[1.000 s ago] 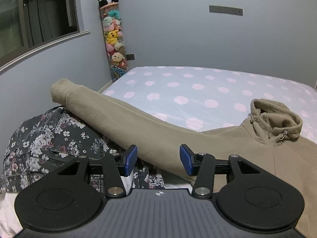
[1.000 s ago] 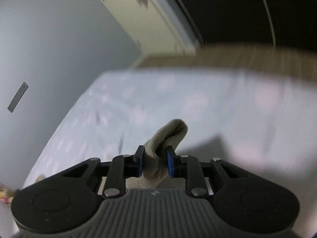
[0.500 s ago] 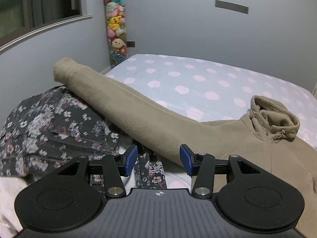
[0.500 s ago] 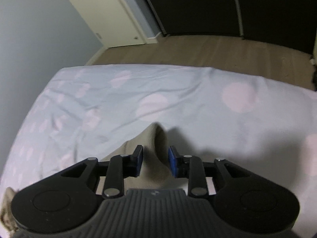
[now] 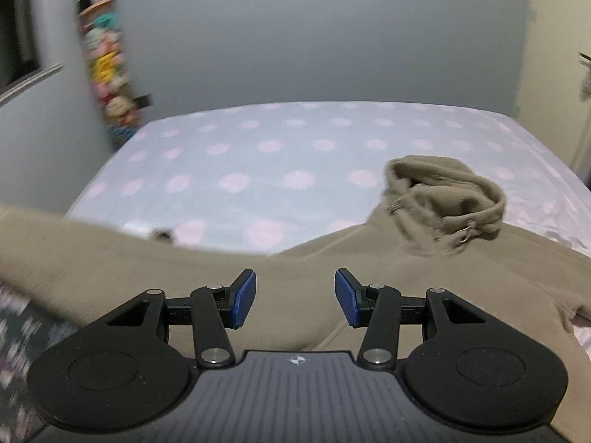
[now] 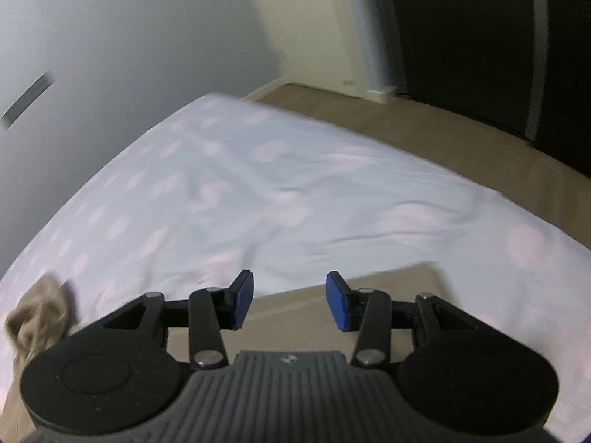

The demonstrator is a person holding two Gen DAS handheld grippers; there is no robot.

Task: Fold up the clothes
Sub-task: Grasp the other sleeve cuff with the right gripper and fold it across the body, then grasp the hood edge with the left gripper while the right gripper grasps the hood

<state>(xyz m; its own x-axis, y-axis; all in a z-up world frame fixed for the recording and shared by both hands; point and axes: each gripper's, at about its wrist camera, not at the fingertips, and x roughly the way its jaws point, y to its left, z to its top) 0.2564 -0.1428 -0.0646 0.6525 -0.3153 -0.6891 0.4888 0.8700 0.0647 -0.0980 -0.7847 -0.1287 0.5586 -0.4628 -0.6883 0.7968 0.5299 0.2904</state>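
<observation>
On my left wrist view, the left hand-held gripper (image 5: 294, 297) has its blue pads standing apart with nothing pinched between them, the same gap as a second ago. What has changed is the aim: a second ago I was looking over the floral garment (image 5: 14, 336) and along the outstretched sleeve (image 5: 55, 243); now the view has swung across so the gripper hangs over the chest of the tan hoodie (image 5: 369, 269), which lies spread on the bed (image 5: 258, 155). Its hood (image 5: 447, 199) is bunched up beyond, toward the wall. The sleeve trails off to the left, draped over the floral piece, and the frame is smeared there, so I cannot tell its exact lie.

On my right wrist view, the right hand-held gripper (image 6: 290, 301) was clamped on the other sleeve's cuff a second ago. Now its jaws are opening and nothing is between them; a flat tan stretch of fabric (image 6: 369, 288) lies on the sheet just under and beyond the pads, and the hood's edge shows at the far left.

My reading: the right sleeve has been laid out and let go, so that side is spread. The hoodie looks flat enough to start folding, and I judge the left sleeve, still hanging over the floral garment, is the next thing to bring in across the body.
</observation>
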